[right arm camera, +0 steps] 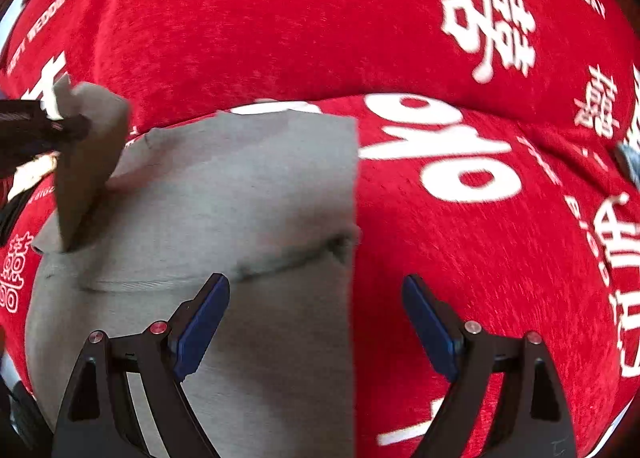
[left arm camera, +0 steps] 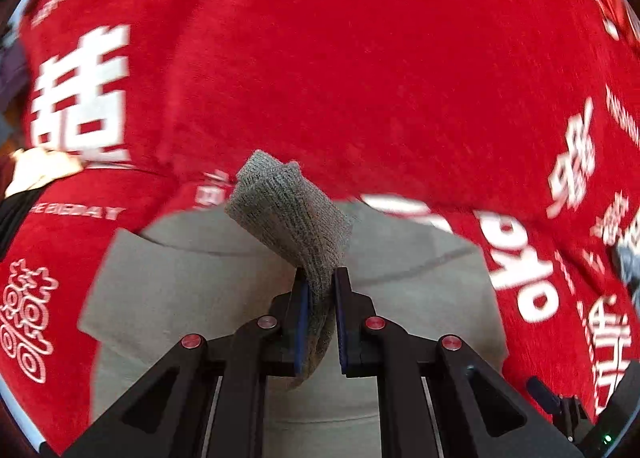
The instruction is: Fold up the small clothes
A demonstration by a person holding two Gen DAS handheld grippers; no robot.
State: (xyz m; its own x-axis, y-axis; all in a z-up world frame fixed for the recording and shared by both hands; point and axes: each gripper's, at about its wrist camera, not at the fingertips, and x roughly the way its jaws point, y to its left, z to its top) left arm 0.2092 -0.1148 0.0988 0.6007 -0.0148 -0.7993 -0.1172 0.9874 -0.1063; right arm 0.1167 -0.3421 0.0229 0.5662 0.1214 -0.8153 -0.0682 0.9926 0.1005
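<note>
- Left gripper (left arm camera: 320,294): fingers clenched on a corner of the flat grey knit garment (right arm camera: 240,218). The pinched flap stands up between the blue pads and curls away forward of the fingertips, lifted clear of the rest of the cloth.
- Right gripper (right arm camera: 316,314): fingers released, spread wide, nothing between them. The garment's straight right-hand edge runs away from the camera between the two fingers — the left pad (right arm camera: 204,322) hangs over grey cloth, the right pad over red.
- Location of the garment: spread on the red fleece cover with white printed characters (right arm camera: 280,38) over the tabletop, directly below and ahead of both sets of fingers.
- Governing relation, as judged: the long axis of the cloth runs forward from the fingers; the body of the garment lies to the right of the lifted corner, so the fold would carry the corner across towards the right gripper. The left hand is the nearer to the work, being already on it.
- Count: one grey garment, one red cover, two grippers — a blurred dark object at the far right edge cannot be identified.
</note>
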